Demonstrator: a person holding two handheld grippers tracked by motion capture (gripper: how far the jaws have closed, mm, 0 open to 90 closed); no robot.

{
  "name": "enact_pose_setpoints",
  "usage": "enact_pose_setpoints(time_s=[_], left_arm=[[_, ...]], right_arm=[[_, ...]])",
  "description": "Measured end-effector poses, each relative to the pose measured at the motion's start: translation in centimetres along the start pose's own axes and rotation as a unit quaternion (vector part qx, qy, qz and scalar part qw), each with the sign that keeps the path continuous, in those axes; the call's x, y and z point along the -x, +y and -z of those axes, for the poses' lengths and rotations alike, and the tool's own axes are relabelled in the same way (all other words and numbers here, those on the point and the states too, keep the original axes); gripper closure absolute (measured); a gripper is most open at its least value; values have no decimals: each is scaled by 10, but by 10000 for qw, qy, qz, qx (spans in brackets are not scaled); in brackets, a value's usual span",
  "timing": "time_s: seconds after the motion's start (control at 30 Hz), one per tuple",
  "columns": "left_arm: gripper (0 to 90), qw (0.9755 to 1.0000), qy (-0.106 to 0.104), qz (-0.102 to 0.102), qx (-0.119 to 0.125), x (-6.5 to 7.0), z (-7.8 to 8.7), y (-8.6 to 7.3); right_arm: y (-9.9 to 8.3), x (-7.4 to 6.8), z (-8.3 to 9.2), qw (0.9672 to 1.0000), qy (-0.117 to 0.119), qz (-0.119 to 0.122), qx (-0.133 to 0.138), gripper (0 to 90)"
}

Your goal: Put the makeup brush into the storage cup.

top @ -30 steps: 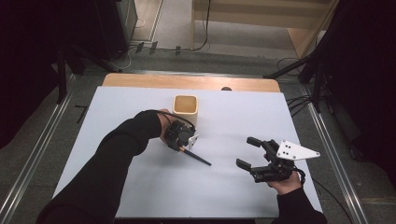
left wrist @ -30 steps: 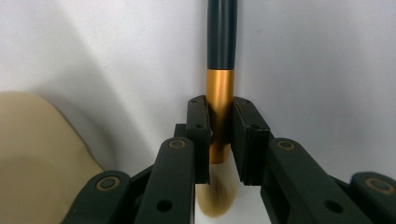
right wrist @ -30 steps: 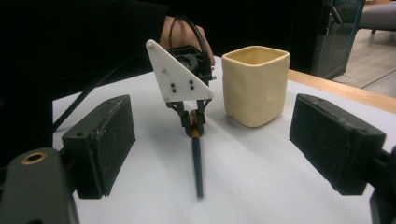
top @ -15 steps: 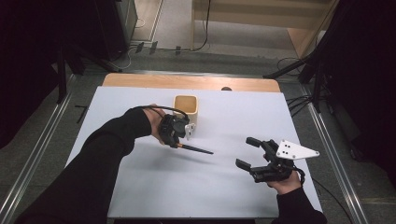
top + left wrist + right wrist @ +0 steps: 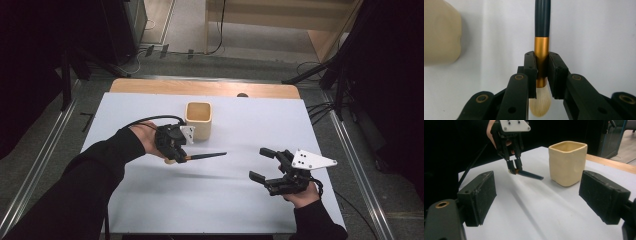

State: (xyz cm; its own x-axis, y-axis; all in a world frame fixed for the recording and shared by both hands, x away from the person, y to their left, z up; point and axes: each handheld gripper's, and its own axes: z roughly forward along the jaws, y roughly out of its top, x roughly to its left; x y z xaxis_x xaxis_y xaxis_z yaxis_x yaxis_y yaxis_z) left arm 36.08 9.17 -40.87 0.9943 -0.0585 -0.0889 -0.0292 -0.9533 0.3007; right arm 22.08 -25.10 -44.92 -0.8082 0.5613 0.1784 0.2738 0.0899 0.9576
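Observation:
My left gripper (image 5: 176,156) (image 5: 541,72) is shut on a makeup brush (image 5: 205,156) (image 5: 542,42) (image 5: 527,174) by its gold ferrule. The brush has a dark handle and pale bristles, and it hangs lifted above the white table, handle pointing right in the high view. A cream square cup (image 5: 199,120) (image 5: 567,162) (image 5: 441,32) stands upright just behind and right of that gripper. My right gripper (image 5: 262,165) (image 5: 537,200) rests at the table's right front, jaws wide open with nothing between them.
The white tabletop (image 5: 240,200) has a wooden strip (image 5: 205,88) along its far edge. Metal rails (image 5: 350,150) run along both sides of the table. Cables lie on the floor beyond.
My left gripper has lifted the brush off the table and carried it toward the cup; the handle has swung from slanting down-right to nearly level. The right gripper has stayed put.

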Motion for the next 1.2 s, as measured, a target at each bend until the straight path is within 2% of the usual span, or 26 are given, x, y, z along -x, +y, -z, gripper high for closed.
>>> enact_pose_setpoints(time_s=[0.07, 0.13, 0.17, 0.23, 0.3, 0.37, 0.5, 0.67, 0.8, 0.83, 0.93, 1.0, 1.03, 1.07, 1.1, 1.17, 1.2], left_arm=[[797, 9999, 106, 62, 105, 5, 3, -3], [797, 9993, 43, 239, 273, 9, 5, -7], [797, 9993, 43, 239, 273, 9, 5, -7], [797, 9980, -41, 362, 509, 15, 7, -14], [797, 9977, -9, 383, 555, 17, 8, -16], [797, 9957, 29, 510, 768, 21, 12, -22], [797, 9932, 74, 698, 929, 27, 18, -27], [797, 9875, 159, 893, 1292, 38, 22, -35], [797, 9833, 229, 1028, 1482, 45, 23, -45], [796, 9833, 229, 1028, 1482, 45, 23, -45], [796, 9806, 268, 1085, 1607, 54, 21, -52], [796, 9797, 270, 1101, 1654, 59, 19, -55], [797, 9799, 291, 1075, 1654, 63, 18, -58], [796, 9786, 302, 1031, 1753, 68, 18, -61], [797, 9786, 302, 1031, 1753, 68, 18, -61], [796, 9759, 284, 1054, 1888, 72, 16, -66], [796, 9754, 287, 1071, 1904, 74, 15, -68]], right_arm=[[0, -1, -2, 10000, 30, 42, -24, 151], [0, -1, -3, 10000, 68, 20, -49, 151], [0, -1, -4, 9999, 85, 7, -57, 151], [0, -1, -5, 9999, 99, -13, -71, 151], [0, -1, -5, 9999, 108, -34, -75, 151], [1, -1, -7, 9998, 147, -66, -85, 151], [2, -2, -12, 9997, 205, -102, -132, 149], [4, -6, -20, 9992, 339, -31, -231, 148], [6, -8, -28, 9986, 446, -13, -277, 149], [6, -8, -28, 9986, 446, -13, -277, 149], [7, -11, -39, 9978, 561, 15, -348, 149], [7, -11, -41, 9977, 585, 38, -353, 149], [8, -12, -43, 9974, 620, 55, -377, 150], [8, -14, -49, 9969, 669, 83, -412, 150], [8, -14, -49, 9969, 669, 83, -412, 150], [9, -15, -53, 9965, 707, 101, -436, 150], [10, -15, -56, 9962, 727, 121, -455, 150]])
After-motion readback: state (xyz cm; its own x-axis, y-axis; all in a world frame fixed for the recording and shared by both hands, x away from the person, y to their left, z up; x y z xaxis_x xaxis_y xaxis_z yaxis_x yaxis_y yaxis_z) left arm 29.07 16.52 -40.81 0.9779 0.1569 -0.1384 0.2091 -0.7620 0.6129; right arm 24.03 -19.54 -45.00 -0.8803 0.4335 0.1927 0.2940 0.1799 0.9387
